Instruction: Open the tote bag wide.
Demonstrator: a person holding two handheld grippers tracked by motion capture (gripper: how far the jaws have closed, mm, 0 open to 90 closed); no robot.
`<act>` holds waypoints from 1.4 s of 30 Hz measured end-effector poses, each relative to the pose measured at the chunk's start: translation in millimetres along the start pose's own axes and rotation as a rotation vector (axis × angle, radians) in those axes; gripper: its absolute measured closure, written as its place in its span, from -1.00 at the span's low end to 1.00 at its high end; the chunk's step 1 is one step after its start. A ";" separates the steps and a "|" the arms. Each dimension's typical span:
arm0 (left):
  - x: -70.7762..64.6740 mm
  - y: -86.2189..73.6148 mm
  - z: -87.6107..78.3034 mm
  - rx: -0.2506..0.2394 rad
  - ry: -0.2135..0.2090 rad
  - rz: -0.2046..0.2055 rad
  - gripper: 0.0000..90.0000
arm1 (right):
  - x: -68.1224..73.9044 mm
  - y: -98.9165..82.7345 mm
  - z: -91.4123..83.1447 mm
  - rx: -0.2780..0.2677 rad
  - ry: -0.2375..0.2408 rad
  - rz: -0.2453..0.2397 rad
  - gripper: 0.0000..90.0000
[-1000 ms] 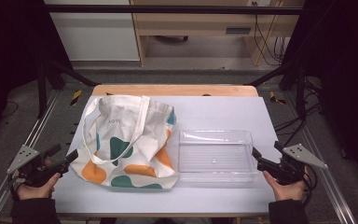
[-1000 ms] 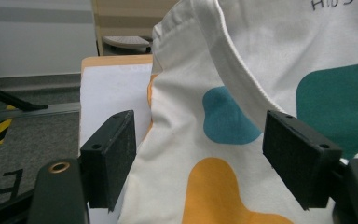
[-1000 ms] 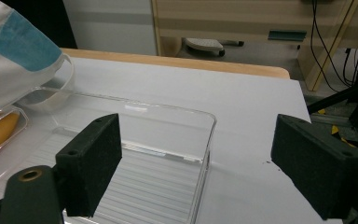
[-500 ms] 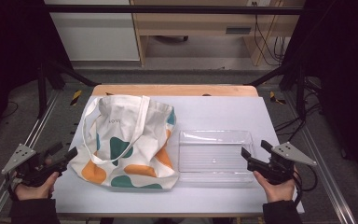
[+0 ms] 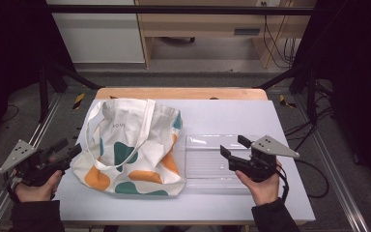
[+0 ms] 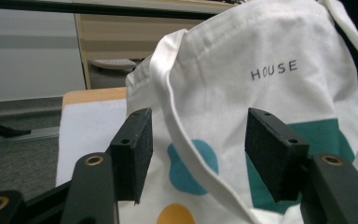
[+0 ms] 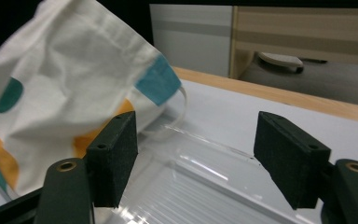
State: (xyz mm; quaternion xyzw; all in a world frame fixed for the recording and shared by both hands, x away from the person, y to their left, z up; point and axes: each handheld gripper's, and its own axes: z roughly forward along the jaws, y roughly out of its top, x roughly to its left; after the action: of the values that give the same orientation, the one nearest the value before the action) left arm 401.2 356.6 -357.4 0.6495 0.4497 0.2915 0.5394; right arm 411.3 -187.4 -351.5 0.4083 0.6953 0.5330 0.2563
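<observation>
The tote bag [image 5: 133,147] lies flat on the left half of the table [image 5: 222,113], just beside the clear plastic tray [image 5: 212,162] on its right. The left gripper [image 5: 70,150] sits at the bag's left edge, and its 2 jaws stand apart with nothing held; they have just been closing a bit, and in the left gripper view [image 6: 196,149] the bag's strap [image 6: 182,126] shows between them, not pinched. The right gripper [image 5: 234,147] is now over the tray; a second ago it was out past the tray's right end. Its jaws are apart too, just been closing a little, with the tray's rim [image 7: 205,144] beyond them in the right gripper view [image 7: 196,158]. The bag and tray have not moved.

The table top is pale grey with a wooden strip at the far edge. Behind it are a white cabinet [image 5: 94,34] and a wooden shelf unit [image 5: 203,29].

The bag is cream cloth with teal and orange blobs, and it says HOUSE [image 6: 274,70].
</observation>
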 end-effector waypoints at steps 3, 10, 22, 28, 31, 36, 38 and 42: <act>-4.8 4.6 4.8 0.010 -0.005 0.012 -0.05 | 8.0 6.7 7.3 -0.005 0.023 -0.005 -0.30; -25.8 10.1 15.5 0.019 -0.041 0.049 0.04 | 40.6 20.7 33.5 0.006 0.107 -0.034 -0.17; -7.2 -7.2 30.8 0.082 0.084 0.027 -0.01 | 89.5 33.5 73.2 0.023 0.217 -0.051 -0.13; 1.7 -19.5 40.3 0.161 0.083 -0.007 0.23 | 112.8 39.6 92.5 0.021 0.250 -0.062 -0.26; 4.6 -24.2 42.9 0.211 0.057 -0.024 0.61 | 122.2 43.7 103.6 0.023 0.257 -0.058 -0.34; 4.2 -28.6 43.4 0.240 0.030 -0.016 0.94 | 132.5 48.7 119.1 0.019 0.264 -0.036 -0.40; 1.4 -30.2 42.9 0.240 0.019 -0.007 0.95 | 135.5 49.6 126.8 0.020 0.259 -0.013 -0.44; -6.4 -33.9 41.7 0.248 -0.008 0.020 0.95 | 137.6 50.4 136.6 0.026 0.248 0.016 -0.46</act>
State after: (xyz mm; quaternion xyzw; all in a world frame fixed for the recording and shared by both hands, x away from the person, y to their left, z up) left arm 425.4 333.0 -399.7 0.7167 0.4738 0.2365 0.4539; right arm 460.7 6.0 -333.7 0.3480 0.7253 0.5723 0.1590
